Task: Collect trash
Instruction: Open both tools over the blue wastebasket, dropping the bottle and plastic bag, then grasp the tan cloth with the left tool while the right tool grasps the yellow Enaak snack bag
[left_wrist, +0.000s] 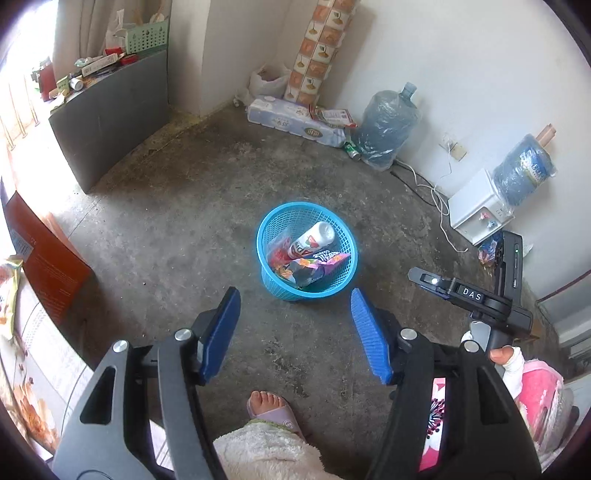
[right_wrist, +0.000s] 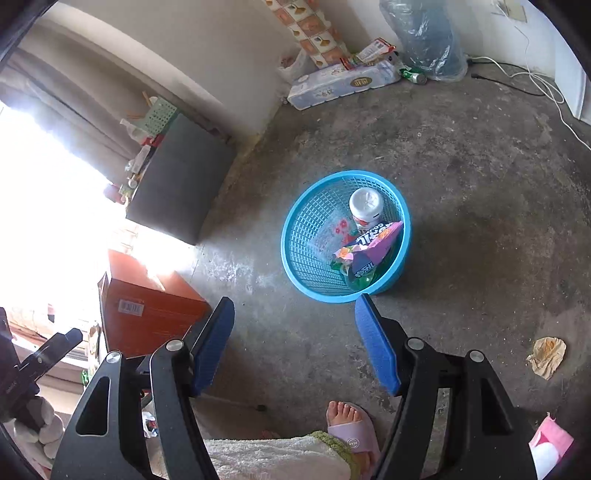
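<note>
One blue mesh basket (left_wrist: 341, 258) stands on the concrete floor (left_wrist: 192, 206), straight ahead of both grippers and just beyond their fingertips. Contents: white bottle (left_wrist: 314, 238) with red-printed label, leaning against the far wall of the basket; purple snack wrapper (left_wrist: 325, 260) lying across the near side; clear printed film (right_wrist: 328, 232) against the left inner wall; green packet (right_wrist: 364, 280) beneath the wrapper, partly hidden.

Loose item: crumpled tan paper (right_wrist: 547, 356) on the floor, to the right of the right gripper (right_wrist: 295, 343), well apart from the basket.

Left gripper (left_wrist: 295, 332): blue pads spread wide, nothing between them. Right gripper: blue pads likewise spread, nothing held.

Surroundings, farther out: orange carton (right_wrist: 147, 306) to the left; grey cabinet (left_wrist: 110, 110) beyond it, cluttered on top; pack of tissue rolls (left_wrist: 291, 120) and wrapped water jug (left_wrist: 388, 125) along the far wall.
</note>
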